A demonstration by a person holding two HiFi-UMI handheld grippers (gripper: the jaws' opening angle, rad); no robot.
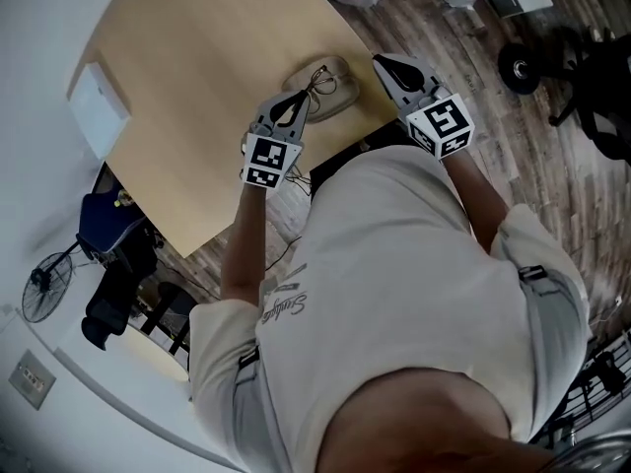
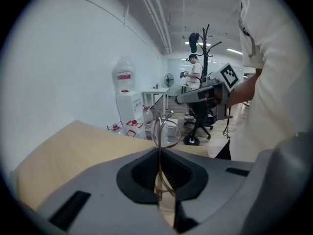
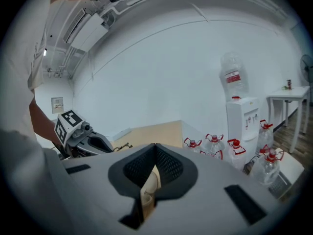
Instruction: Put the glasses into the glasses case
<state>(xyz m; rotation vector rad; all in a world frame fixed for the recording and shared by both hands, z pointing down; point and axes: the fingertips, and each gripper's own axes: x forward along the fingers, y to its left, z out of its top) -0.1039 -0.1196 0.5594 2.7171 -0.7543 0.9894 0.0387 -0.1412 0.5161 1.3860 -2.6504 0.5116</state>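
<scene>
A beige glasses case [image 1: 330, 92] lies on the tan table [image 1: 197, 87] near its right edge. My left gripper [image 1: 304, 100] is shut on thin wire-rimmed glasses [image 1: 320, 80] and holds them just over the case's left part. In the left gripper view the glasses [image 2: 160, 131] stand on edge, pinched between the jaws of the left gripper [image 2: 159, 155]. My right gripper [image 1: 380, 61] hovers just right of the case, jaws shut with nothing held. In the right gripper view the right gripper [image 3: 155, 147] shows a beige surface [image 3: 149, 185] below its shut jaws.
A white flat box [image 1: 99, 104] lies at the table's left edge. A water dispenser [image 2: 128, 106] and several water bottles [image 3: 215, 143] stand by the wall. An office chair [image 1: 552, 62] is on the wood floor at right, a fan [image 1: 44, 284] at lower left.
</scene>
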